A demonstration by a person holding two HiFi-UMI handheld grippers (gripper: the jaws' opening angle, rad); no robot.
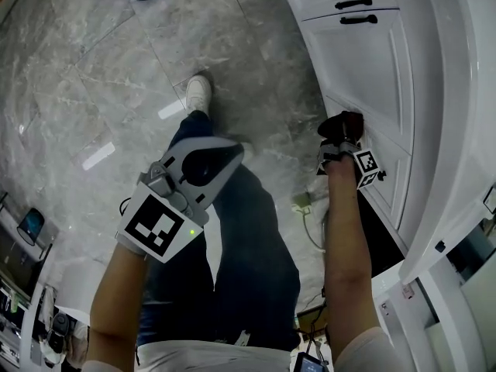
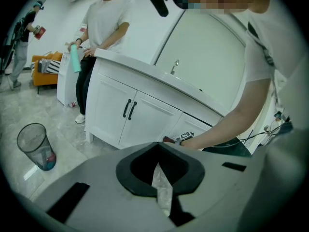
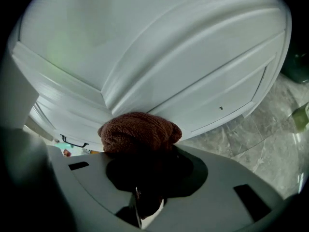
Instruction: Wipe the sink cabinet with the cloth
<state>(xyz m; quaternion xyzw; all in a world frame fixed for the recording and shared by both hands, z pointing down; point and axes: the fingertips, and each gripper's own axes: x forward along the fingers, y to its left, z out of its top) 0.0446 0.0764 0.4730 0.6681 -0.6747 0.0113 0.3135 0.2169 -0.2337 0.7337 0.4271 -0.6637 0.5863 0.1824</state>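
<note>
1. Two jaws of my right gripper (image 3: pixel 145 170) are pinched on the brown cloth (image 3: pixel 140 132). The wad bulges just ahead of the tips, and little of it shows behind them.
2. Ahead of the wad is the white sink cabinet (image 3: pixel 193 81). The cloth sits at a raised moulding on the door panel and seems to touch it, though I cannot be sure of contact.
3. From the head view, the right gripper (image 1: pixel 341 147) is low on the cabinet front, with the cloth (image 1: pixel 346 122) at its nose. The two black door handles (image 1: pixel 355 11) are well beyond it.
4. My left gripper (image 1: pixel 208 161) hangs over my thigh, well apart from the cabinet, with its jaws pressed together on nothing I can name.
5. Down past the right gripper, a plug and cable (image 1: pixel 304 202) lie on the marble floor (image 1: pixel 116 68).
6. Far beyond the left gripper (image 2: pixel 161 190) are a mesh bin (image 2: pixel 36 146) and another person (image 2: pixel 104 23) at the cabinet's far end.
7. Risks, as I judge them:
   - The moulding ridge could drag the wad out of the pinch, since the hold looks shallow.
   - If the wad rolls aside, a hard jaw tip could scrape the paint.
   - Pressing at an angle would leave only the wad's edge wiping.
   - A step toward the cable could snag my foot.
</note>
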